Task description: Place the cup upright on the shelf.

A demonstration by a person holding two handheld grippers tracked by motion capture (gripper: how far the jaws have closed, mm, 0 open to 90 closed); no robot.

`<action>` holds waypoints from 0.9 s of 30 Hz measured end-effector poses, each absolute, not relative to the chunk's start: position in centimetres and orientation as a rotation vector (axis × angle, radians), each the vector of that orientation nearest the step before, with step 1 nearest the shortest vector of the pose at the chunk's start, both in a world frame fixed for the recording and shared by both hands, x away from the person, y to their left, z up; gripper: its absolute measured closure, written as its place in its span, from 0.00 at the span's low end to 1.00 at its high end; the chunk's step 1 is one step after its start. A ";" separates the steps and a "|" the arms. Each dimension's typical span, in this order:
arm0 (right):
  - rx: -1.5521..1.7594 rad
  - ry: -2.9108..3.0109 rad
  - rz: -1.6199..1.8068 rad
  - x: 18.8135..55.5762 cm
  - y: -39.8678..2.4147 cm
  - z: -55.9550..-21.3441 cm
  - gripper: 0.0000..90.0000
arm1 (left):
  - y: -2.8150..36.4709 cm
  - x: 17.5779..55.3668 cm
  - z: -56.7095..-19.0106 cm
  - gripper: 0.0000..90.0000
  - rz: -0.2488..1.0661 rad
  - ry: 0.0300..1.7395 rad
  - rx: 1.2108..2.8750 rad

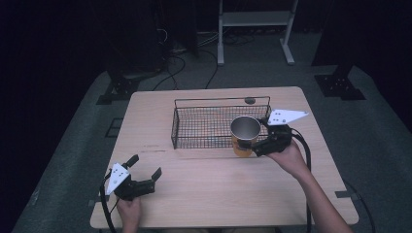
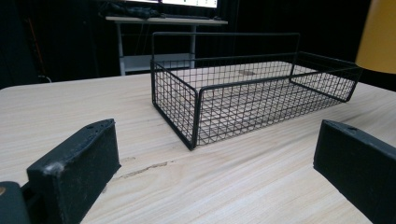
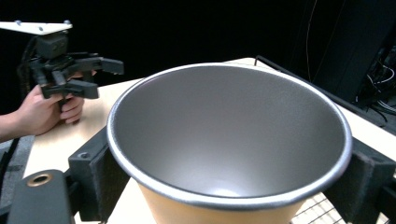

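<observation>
The wire basket [image 1: 214, 121] lies with its long axis across the table [image 1: 160, 204]. At its front right corner, the cup [image 1: 244, 136] stands upright, clamped by the right gripper [image 1: 262, 145], just outside the front wall. The left gripper [image 1: 144, 173] sits well apart, wide open, empty.

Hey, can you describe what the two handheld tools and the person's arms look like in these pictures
Both are black two-jaw tools with blocky, flat-faced jaws. The left tool and right tool each carry a pale three-cornered plate with small dark dots on top, and a thick black cable trails from each toward the table's near edge. The forearms show no sleeves.
</observation>
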State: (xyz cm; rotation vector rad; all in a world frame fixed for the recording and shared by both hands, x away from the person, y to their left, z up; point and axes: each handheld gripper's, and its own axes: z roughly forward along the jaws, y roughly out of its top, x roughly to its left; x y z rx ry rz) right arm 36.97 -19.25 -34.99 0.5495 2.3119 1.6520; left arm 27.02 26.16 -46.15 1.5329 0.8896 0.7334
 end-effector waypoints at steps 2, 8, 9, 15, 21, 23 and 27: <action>0.548 2.316 1.647 37.3 -19.1 -34.8 0.14 | 26.1 27.0 -46.2 0.00 0.733 0.890 1.530; 0.548 2.339 1.617 39.8 -17.5 -33.8 0.14 | 26.2 27.0 -46.2 0.00 0.732 0.891 1.527; 0.551 2.339 1.619 40.1 -17.4 -33.7 0.14 | 26.2 27.0 -46.2 0.00 0.730 0.893 1.526; 0.583 2.342 1.641 42.1 -16.8 -33.2 0.14 | 26.2 27.0 -46.2 0.00 0.730 0.892 1.526; 0.609 2.344 1.641 43.4 -16.5 -32.9 0.14 | 26.1 27.0 -46.2 0.00 0.729 0.890 1.524; 0.619 2.345 1.640 43.8 -16.4 -32.8 0.14 | 26.1 27.0 -46.2 0.00 0.729 0.890 1.524; 0.630 2.342 1.645 44.4 -16.2 -32.8 0.14 | 26.2 27.0 -46.2 0.00 0.729 0.890 1.523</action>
